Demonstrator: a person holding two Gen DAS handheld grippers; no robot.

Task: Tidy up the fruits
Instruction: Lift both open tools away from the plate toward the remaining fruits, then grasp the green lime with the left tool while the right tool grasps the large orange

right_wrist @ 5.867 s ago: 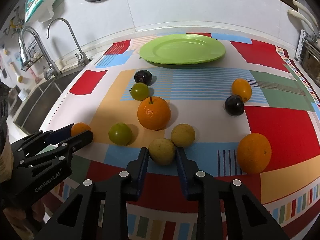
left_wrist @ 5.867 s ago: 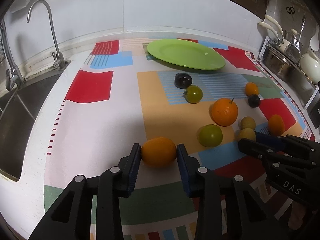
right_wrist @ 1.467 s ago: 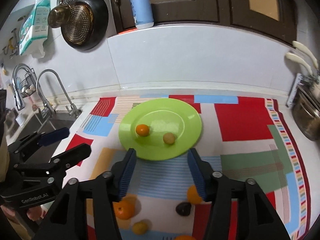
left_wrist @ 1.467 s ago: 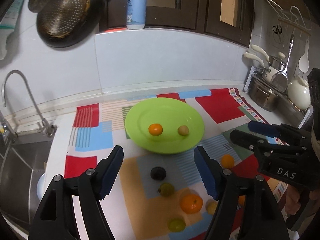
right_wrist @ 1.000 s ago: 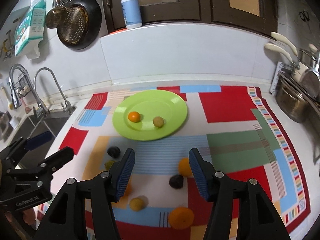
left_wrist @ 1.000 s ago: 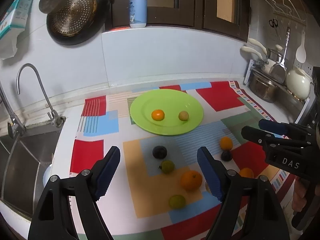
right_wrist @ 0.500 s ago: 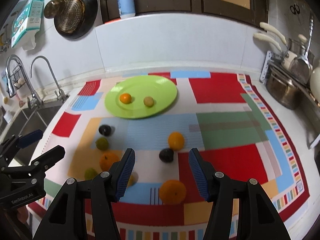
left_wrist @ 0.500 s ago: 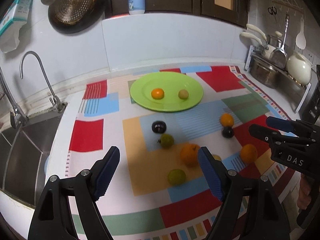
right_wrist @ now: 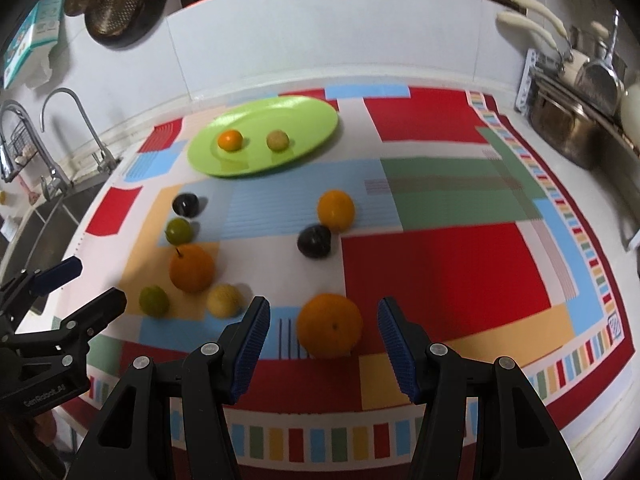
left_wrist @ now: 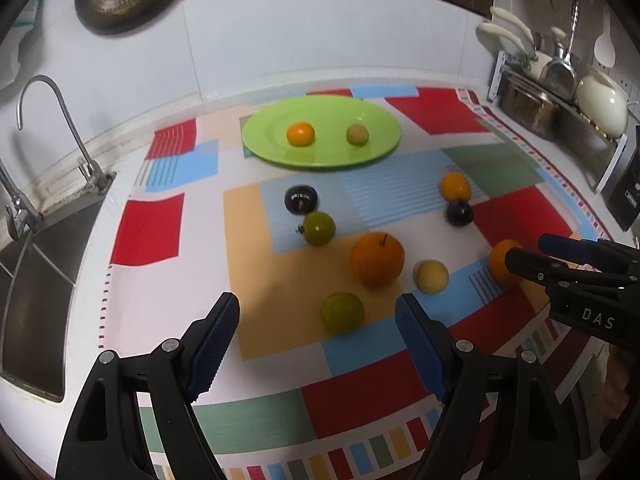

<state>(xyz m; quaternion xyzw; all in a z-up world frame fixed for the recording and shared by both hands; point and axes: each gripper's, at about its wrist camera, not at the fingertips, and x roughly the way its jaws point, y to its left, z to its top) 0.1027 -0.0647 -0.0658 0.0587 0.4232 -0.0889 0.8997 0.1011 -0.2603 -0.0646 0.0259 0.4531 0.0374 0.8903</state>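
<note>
Patchwork-patterned mat [left_wrist: 280, 280] on kitchen counter [left_wrist: 132, 316]

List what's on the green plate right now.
Two fruits sit on the green plate: a small orange one and a pale yellow-green one, apart from each other. Nothing covers the plate; its underside is hidden.

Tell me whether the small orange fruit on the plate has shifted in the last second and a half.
No. The small orange fruit sits left of the yellowish fruit on the green plate, as before.
</note>
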